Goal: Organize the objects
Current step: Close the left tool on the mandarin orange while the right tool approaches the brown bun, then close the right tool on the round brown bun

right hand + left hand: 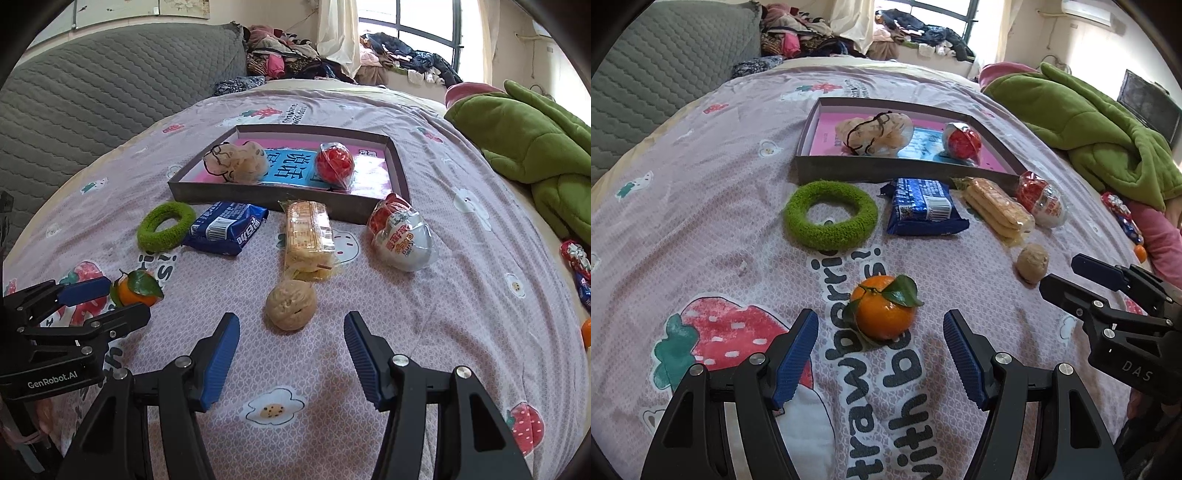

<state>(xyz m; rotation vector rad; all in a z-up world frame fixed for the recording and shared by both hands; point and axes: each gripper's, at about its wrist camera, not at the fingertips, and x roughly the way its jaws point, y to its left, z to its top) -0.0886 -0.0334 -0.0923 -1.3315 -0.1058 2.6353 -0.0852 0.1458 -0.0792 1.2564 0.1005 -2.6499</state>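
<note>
On the bed sheet lie a tangerine with leaves [884, 308] [135, 288], a walnut [291, 304] [1032, 263], a green fuzzy ring [830, 213] [166, 225], a blue snack pack [923, 206] [226, 228], a cracker pack [997, 210] [308, 236] and a wrapped egg toy [1041, 199] [402, 236]. A shallow grey box [871, 171] [258, 194] holds a beige scrunchie [875, 133] and a red ball [335, 164]. My left gripper [881, 325] is open, just short of the tangerine. My right gripper [291, 326] is open, just short of the walnut.
A green blanket [1089, 122] [535, 147] lies at the right. Candy wrappers [578, 269] and a second small orange [1140, 253] sit near the right edge. A grey quilted cushion [92, 103] is at the left, and a clothes pile [288, 59] at the back.
</note>
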